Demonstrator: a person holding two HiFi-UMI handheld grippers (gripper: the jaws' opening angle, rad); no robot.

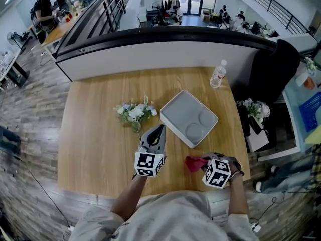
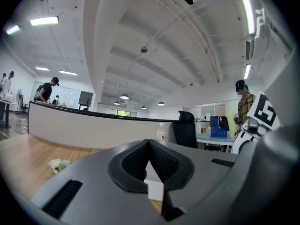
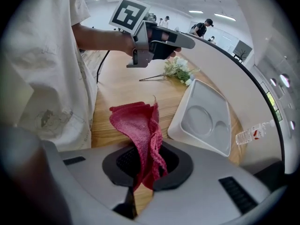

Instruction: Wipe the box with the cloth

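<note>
Red cloth (image 3: 138,121) hangs pinched in the closed right hand-held gripper (image 3: 143,165), ready for wiping, near the grey box (image 1: 176,109) on the desk (image 1: 100,134). The left hand-held gripper (image 2: 149,161), shut and empty, waits beside the box, probably to steady it.

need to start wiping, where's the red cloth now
The red cloth is clamped in the right gripper, low right in the head view, just short of the grey box.

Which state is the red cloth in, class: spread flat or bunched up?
Bunched up: the red cloth hangs in crumpled folds, pinched between the right tongs.
</note>
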